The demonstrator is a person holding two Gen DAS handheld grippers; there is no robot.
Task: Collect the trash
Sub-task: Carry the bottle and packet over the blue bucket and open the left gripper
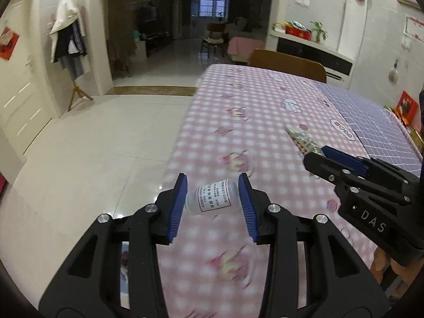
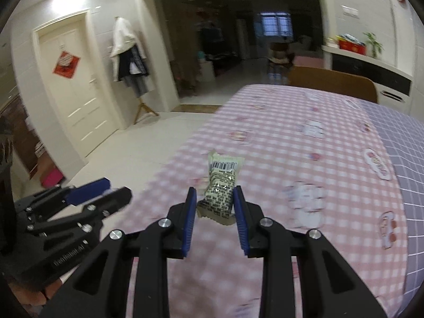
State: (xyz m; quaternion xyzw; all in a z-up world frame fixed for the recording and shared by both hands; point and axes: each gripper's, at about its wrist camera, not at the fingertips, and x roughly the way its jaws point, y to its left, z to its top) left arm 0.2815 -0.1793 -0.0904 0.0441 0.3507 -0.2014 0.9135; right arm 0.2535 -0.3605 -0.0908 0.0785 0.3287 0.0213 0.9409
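My left gripper [image 1: 213, 201] is shut on a small clear plastic bottle [image 1: 212, 197] with a white printed label, held sideways between the blue pads above the pink checked tablecloth [image 1: 254, 111]. My right gripper [image 2: 215, 205] is shut on a pale green snack wrapper [image 2: 221, 185] with a barcode, lifted over the same tablecloth [image 2: 291, 137]. In the left wrist view the right gripper [image 1: 315, 151] enters from the right with the wrapper [image 1: 300, 136] sticking out of it. In the right wrist view the left gripper [image 2: 111, 188] shows at the lower left; the bottle is hidden there.
A wooden chair back [image 1: 288, 63] stands at the table's far end. A blue checked cloth [image 1: 371, 122] covers the table's right side. Left of the table lies pale tiled floor [image 1: 92, 153], with a coat stand [image 1: 70, 39], a white door [image 2: 76, 90] and a dark hallway beyond.
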